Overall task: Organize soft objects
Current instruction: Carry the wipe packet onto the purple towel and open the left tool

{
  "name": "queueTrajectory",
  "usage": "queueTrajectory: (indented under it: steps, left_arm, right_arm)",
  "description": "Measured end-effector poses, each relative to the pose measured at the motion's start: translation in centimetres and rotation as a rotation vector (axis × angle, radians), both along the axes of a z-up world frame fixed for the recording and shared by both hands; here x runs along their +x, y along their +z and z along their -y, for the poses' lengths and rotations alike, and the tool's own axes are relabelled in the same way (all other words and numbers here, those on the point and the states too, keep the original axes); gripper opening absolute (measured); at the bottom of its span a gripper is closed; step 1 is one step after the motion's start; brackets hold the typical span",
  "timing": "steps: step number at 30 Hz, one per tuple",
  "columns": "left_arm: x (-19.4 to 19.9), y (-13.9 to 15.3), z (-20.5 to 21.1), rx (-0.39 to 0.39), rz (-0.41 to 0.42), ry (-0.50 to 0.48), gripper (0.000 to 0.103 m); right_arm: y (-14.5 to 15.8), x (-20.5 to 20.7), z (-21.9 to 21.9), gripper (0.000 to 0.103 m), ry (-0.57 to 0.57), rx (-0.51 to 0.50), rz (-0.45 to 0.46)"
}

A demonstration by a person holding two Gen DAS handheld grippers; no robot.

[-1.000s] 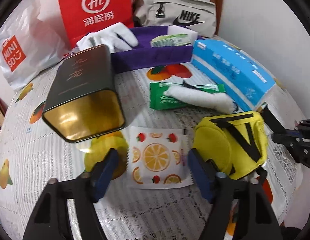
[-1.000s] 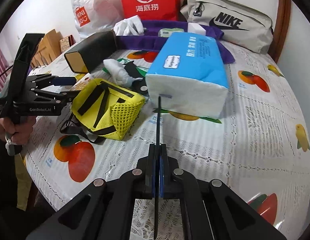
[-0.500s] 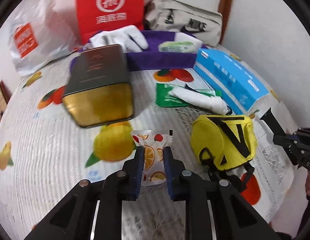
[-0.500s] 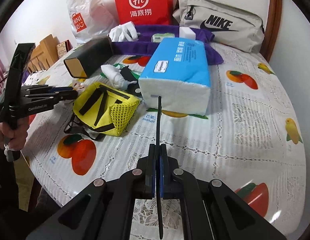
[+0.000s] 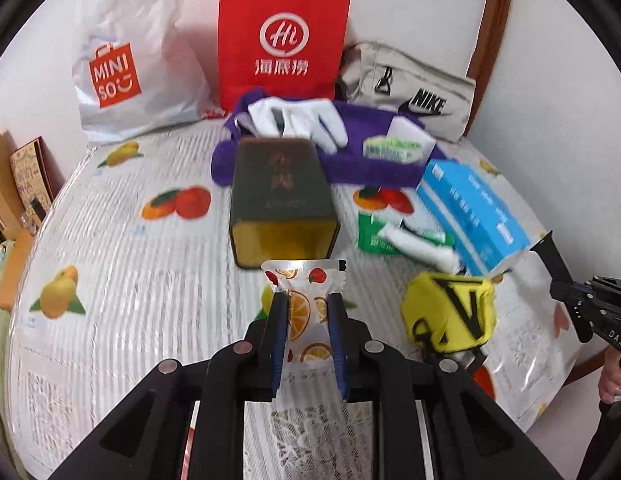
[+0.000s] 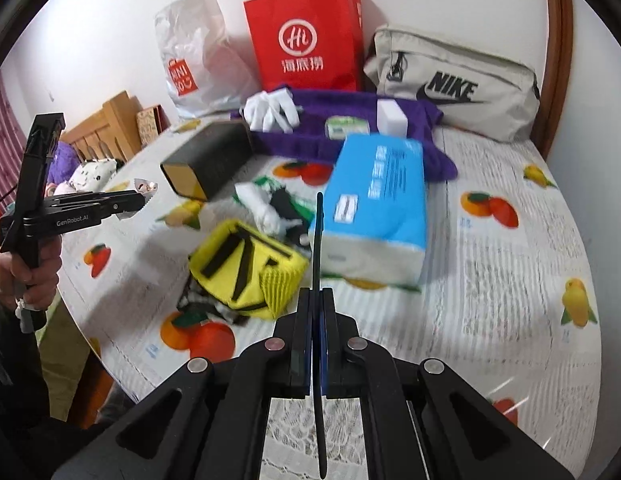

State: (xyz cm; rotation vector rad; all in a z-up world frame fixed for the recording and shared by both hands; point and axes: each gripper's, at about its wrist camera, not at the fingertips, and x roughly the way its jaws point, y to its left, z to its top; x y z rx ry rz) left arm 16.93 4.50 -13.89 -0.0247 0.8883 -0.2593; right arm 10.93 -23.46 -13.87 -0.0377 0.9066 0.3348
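My left gripper (image 5: 306, 300) is shut on a fruit-print packet (image 5: 304, 316) and holds it above the table, in front of the dark tin (image 5: 280, 200). It also shows in the right wrist view (image 6: 140, 200) at the left. My right gripper (image 6: 319, 296) is shut on a thin black strap (image 6: 317, 248) that runs up toward the yellow pouch (image 6: 246, 268). A purple towel (image 5: 362, 156) at the back carries white gloves (image 5: 306, 122) and a green pack (image 5: 392, 148). A blue tissue pack (image 6: 376, 204) lies beside the pouch.
A red paper bag (image 5: 282, 40), a white Miniso bag (image 5: 122, 68) and a grey Nike bag (image 5: 414, 88) stand along the back wall. A green packet with a white roll (image 5: 406, 236) lies mid-table. The table edge (image 6: 90, 332) runs near the left.
My left gripper closed on the fruit-print packet and lifted it off the table. My right gripper stayed shut on the strap and rose and pulled back a little.
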Motion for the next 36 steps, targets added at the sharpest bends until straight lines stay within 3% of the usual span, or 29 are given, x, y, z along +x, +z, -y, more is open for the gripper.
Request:
queueTrajectory:
  steps: [11, 22, 29, 36]
  left_arm:
    - [4.2, 3.7, 0.6, -0.016, 0.029, 0.002, 0.02]
    - [10.0, 5.3, 0.2, -0.038, 0.014, 0.007, 0.02]
    - [14.0, 5.8, -0.2, -0.072, 0.016, 0.015, 0.02]
    - [17.1, 5.4, 0.4, -0.074, 0.008, 0.009, 0.02]
  right_arm:
    - [2.8, 5.8, -0.3, 0.003, -0.009, 0.022, 0.017]
    - [4.8, 13.8, -1.0, 0.003, -0.036, -0.008, 0.038]
    - [4.4, 19.1, -0.9, 0.003, -0.07, -0.033, 0.015]
    - [2.7, 23.8, -2.0, 0.003, -0.034, -0.06, -0.014]
